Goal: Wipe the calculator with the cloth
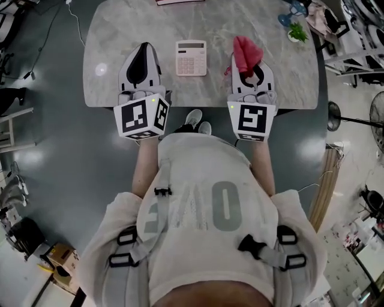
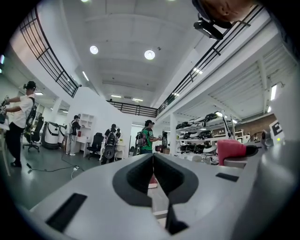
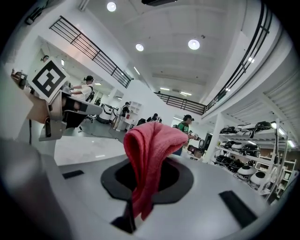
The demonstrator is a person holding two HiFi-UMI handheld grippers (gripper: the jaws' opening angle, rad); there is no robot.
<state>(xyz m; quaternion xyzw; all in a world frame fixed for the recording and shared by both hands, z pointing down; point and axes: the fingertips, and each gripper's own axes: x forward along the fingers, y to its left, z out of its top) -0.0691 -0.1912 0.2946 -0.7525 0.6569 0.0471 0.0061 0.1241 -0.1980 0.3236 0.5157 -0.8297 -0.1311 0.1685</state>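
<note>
In the head view, the calculator (image 1: 191, 58) lies flat on the marble counter (image 1: 108, 36), keys up, between the two grippers and near the front edge. The left gripper (image 1: 144, 47) hangs over the counter just left of it. The right gripper (image 1: 248, 60) is on the other side, with the red cloth (image 1: 246, 51) bunched at its tip and apart from the calculator. A small green plant (image 1: 297, 32) and a blue thing (image 1: 292, 8) sit at the far right corner, well clear.

In the left gripper view, the jaws are pressed fully together with nothing between them. The cloth shows as a pink lump off to the right.

In the right gripper view, the jaws are clamped on the cloth. A fold stands up above them and a tail hangs down in front. The marker cube (image 3: 48, 79) of the other gripper shows at the left, above the pale counter.

I judge the cloth is in hand and the wipe has not begun. The next move calls for carrying the cloth left and down onto the keys. The calculator looks light, so it may slide, and the empty gripper could steady its edge. Nothing lies in the path.
</note>
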